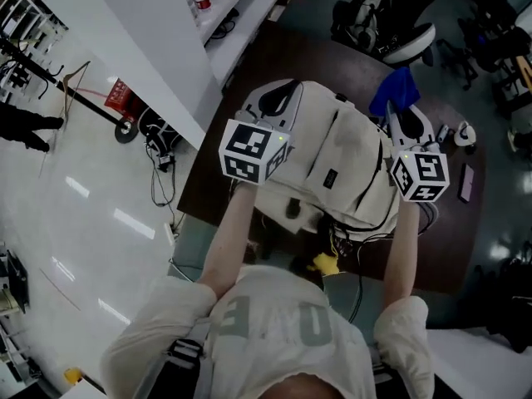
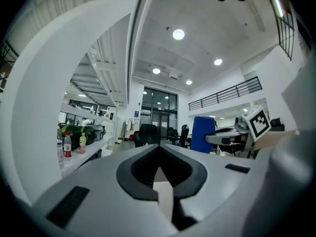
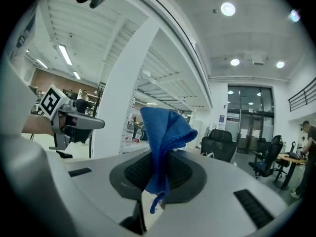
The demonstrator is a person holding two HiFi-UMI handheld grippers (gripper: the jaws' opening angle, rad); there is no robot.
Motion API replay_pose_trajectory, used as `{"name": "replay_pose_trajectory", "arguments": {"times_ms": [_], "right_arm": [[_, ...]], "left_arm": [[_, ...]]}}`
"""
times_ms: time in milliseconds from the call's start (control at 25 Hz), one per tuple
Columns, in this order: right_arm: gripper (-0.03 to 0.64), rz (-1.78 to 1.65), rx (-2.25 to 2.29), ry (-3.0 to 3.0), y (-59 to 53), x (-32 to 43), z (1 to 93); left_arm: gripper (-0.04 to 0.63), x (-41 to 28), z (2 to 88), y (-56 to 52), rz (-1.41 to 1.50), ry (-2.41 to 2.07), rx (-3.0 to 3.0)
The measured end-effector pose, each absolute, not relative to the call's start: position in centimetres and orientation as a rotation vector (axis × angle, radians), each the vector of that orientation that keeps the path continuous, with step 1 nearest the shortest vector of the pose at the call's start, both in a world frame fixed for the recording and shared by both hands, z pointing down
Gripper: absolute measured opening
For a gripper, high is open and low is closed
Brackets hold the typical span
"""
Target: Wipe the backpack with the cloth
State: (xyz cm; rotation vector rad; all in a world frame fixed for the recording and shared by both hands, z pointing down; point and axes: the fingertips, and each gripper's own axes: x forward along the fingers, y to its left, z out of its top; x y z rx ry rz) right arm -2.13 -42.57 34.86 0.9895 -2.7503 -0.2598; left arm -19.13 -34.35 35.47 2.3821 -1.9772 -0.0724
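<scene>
over a cream backpack (image 1: 341, 152), the right gripper (image 3: 157, 181) pinches a blue cloth (image 3: 165, 132); the left gripper (image 2: 160, 169) is clenched, empty.

The middle of the table (image 1: 453, 248) is filled by the backpack (image 1: 341, 156). Passage is left along the bare right strip, narrowed by a phone (image 1: 466, 183) and what seems a small white gadget (image 1: 464, 131). The far left is blocked by a white counter (image 1: 249, 11).

Shirt (image 1: 274, 332) lettering unclear; nothing else legible.
</scene>
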Motion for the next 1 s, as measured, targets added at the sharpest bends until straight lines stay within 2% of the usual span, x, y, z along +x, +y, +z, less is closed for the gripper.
{"name": "replay_pose_trajectory", "arguments": {"times_ms": [400, 680, 1000], "right_arm": [[0.043, -0.018, 1.081, -2.858, -32.5, -9.0, 31.7], [0.043, -0.036, 1.059, -2.863, -28.9, -15.1, 31.5], [0.043, 0.155, 1.334, -2.802, -31.6, -25.9, 33.4]], "left_arm": [[0.003, -24.0, 34.1, -26.6, -0.203, -1.918, 2.385], [0.003, -28.1, 34.7, -25.7, -0.288, -1.873, 2.395], [0.003, -35.4, 36.1, -27.9, -0.222, -1.636, 2.560]]}}
